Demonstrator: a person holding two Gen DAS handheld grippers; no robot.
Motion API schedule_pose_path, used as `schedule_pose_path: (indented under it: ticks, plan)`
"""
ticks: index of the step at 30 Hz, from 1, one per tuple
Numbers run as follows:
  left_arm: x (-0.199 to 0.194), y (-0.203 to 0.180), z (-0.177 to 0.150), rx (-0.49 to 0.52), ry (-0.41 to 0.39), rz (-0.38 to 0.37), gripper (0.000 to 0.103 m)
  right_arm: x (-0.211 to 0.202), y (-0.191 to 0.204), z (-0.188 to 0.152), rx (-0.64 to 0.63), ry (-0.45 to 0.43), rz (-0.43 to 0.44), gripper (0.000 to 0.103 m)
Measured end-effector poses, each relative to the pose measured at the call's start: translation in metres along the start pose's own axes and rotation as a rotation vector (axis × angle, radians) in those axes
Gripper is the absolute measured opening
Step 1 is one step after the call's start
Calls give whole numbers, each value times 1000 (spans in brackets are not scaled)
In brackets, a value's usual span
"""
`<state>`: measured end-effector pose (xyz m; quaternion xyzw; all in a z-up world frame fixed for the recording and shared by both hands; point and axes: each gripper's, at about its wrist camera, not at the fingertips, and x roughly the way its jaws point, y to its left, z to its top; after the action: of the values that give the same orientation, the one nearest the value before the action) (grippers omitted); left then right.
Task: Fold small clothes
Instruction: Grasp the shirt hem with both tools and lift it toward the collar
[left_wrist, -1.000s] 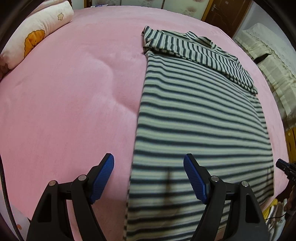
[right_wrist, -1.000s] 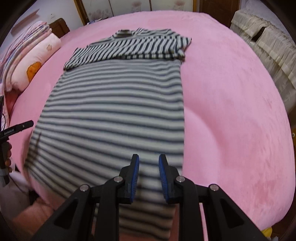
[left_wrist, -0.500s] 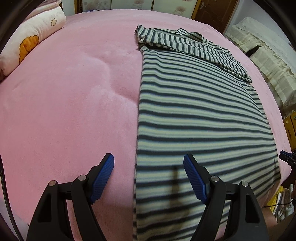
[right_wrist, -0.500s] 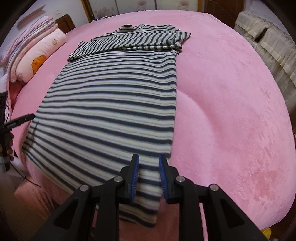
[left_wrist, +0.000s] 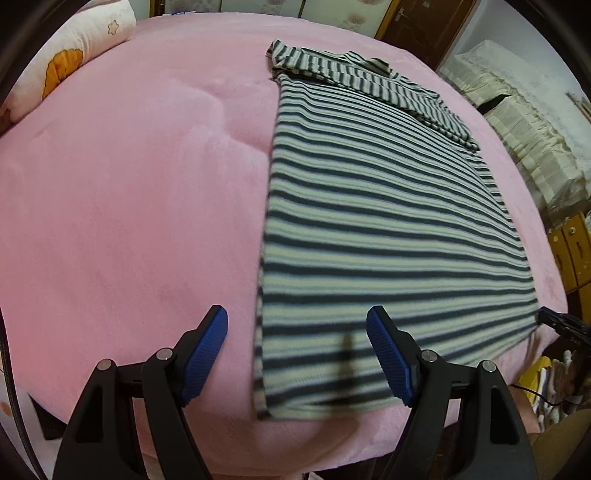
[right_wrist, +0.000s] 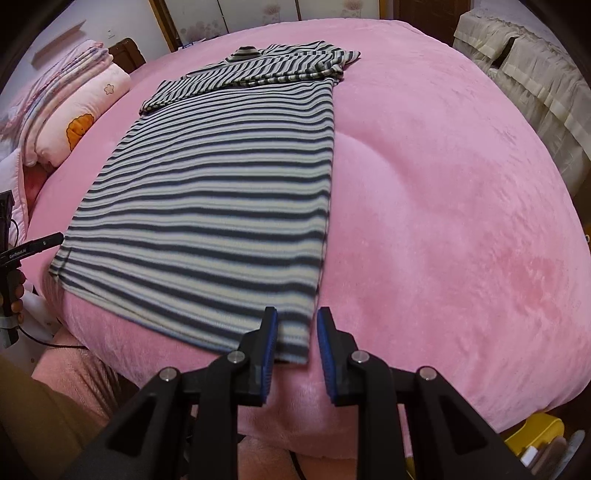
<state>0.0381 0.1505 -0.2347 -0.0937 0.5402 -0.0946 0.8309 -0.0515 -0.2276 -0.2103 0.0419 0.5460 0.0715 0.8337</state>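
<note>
**Striped shirt flat on the bed, both tongs above its hem**

One striped shirt (left_wrist: 376, 229) lies spread on the pink bed (left_wrist: 129, 203), sleeves folded across its top. The left gripper (left_wrist: 297, 354) stands wide open over the shirt's near left corner, holding nothing. The right gripper (right_wrist: 294, 347) shows a narrow gap over the near right corner, nothing pinched. One pillow (right_wrist: 79, 122) lies left of the shirt.

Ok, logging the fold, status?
Left gripper open, right gripper narrow, both empty above the hem. Striped shirt flat on pink bed, sleeves folded in. Nothing in the way.
</note>
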Motion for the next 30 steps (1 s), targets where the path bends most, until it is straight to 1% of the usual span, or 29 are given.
schedule_pose_path:
  ticks: [3,6,10,12,14,15,17,20,22,26,30]
  plan:
    - [0,1,-14,-11,-20,-19,76,4,-3,-5,8,-15,32,22]
    - [0,4,-24,-25,-43,-28,76,9,-3,-5,2,-38,39,22]
    - [-3,13,-28,-80,-73,-48,76,15,-2,0,15,-44,51,22]
    - [-3,18,-29,-108,-82,-77,76,18,0,2,24,-40,50,22]
    - [-1,21,-30,-127,-68,-104,76,18,2,2,20,-46,45,23]
    - [1,22,-30,-130,-59,-113,76,17,3,1,17,-48,40,25]
    - [1,21,-31,-120,-51,-116,76,15,5,-3,14,-57,31,26]
    - [1,17,-34,-106,-35,-151,76,11,3,-8,30,-57,36,26]
    - [3,15,-35,-103,-23,-178,72,10,-1,-10,53,-55,48,26]
    - [12,9,-38,-99,-1,-188,72,15,-8,-16,112,-28,82,26]
    - [16,10,-41,-125,-2,-196,72,15,-12,-21,146,-36,100,26]
